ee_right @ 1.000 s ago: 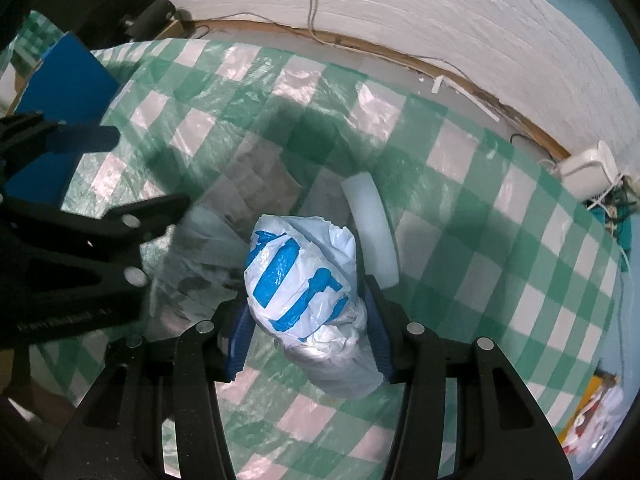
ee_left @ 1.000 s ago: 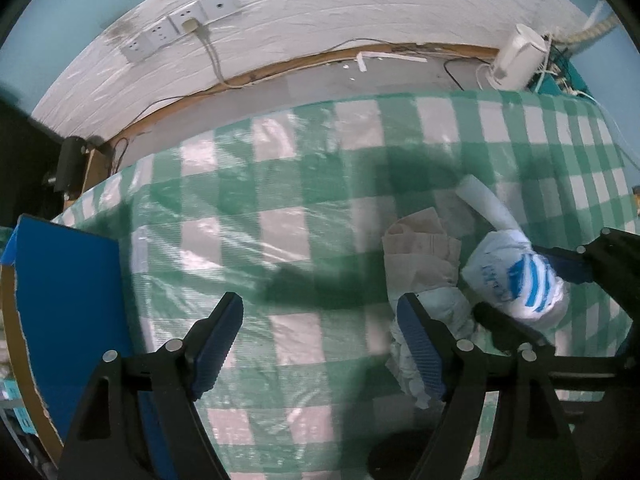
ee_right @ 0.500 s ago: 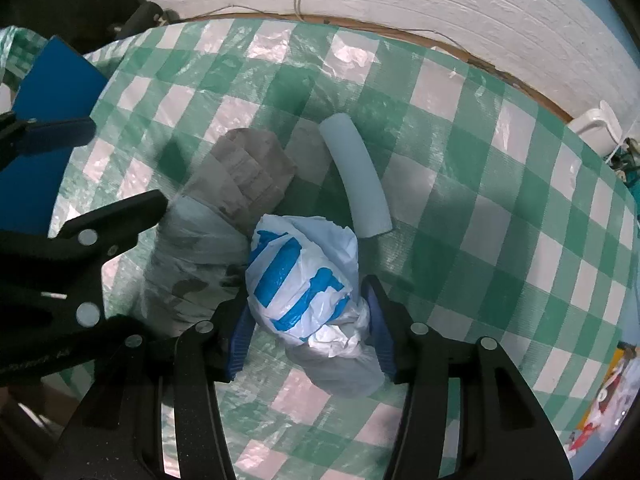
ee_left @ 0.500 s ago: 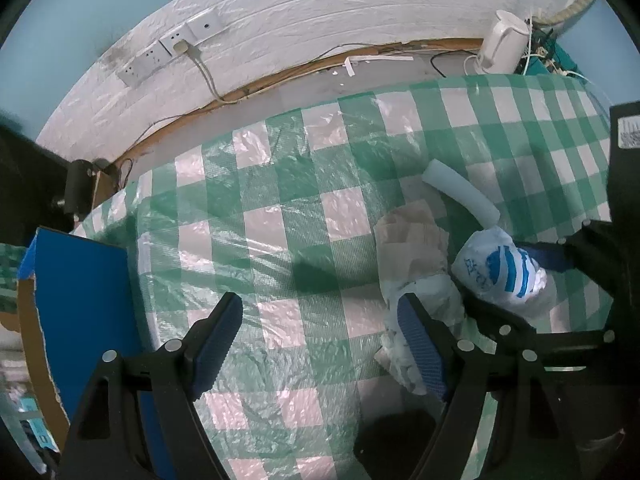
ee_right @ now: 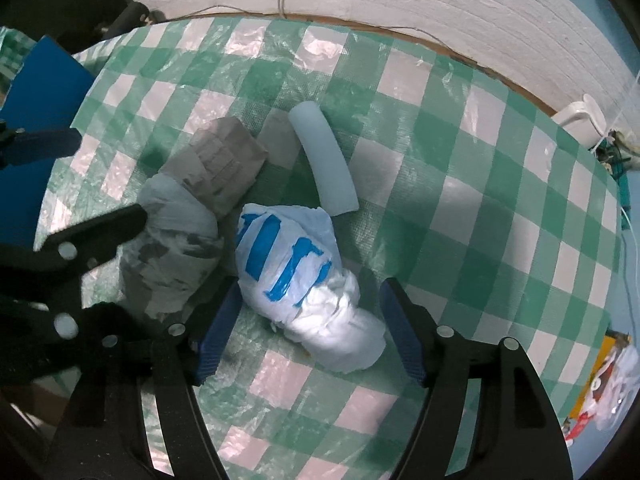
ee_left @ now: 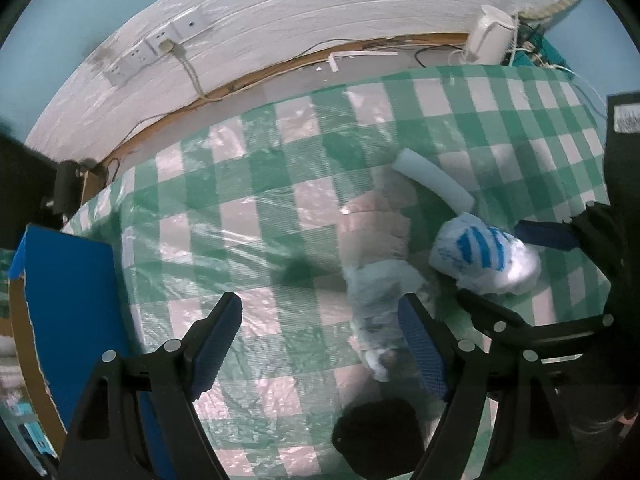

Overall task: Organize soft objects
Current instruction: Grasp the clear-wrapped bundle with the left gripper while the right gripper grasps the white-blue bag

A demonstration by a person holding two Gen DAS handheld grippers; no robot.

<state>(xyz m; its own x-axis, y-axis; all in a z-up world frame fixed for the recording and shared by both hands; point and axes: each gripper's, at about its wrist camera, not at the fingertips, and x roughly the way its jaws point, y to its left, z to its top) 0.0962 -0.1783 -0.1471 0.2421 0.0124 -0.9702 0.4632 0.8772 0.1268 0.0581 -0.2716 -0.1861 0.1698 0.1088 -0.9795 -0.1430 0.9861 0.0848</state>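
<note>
The left gripper (ee_left: 320, 340) hangs over a green and white checked cloth (ee_left: 248, 248) with its blue pads wide apart. Nothing is between them. A crumpled grey-white bag (ee_left: 376, 300) lies by the right pad. Next to it sit a brown folded cloth (ee_left: 372, 228), a white foam tube (ee_left: 432, 184) and a blue-striped white bag (ee_left: 480, 256).

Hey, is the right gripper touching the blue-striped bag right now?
Apart. The right wrist view shows the right gripper open, checked cloth visible between each jaw and the bag.
</note>
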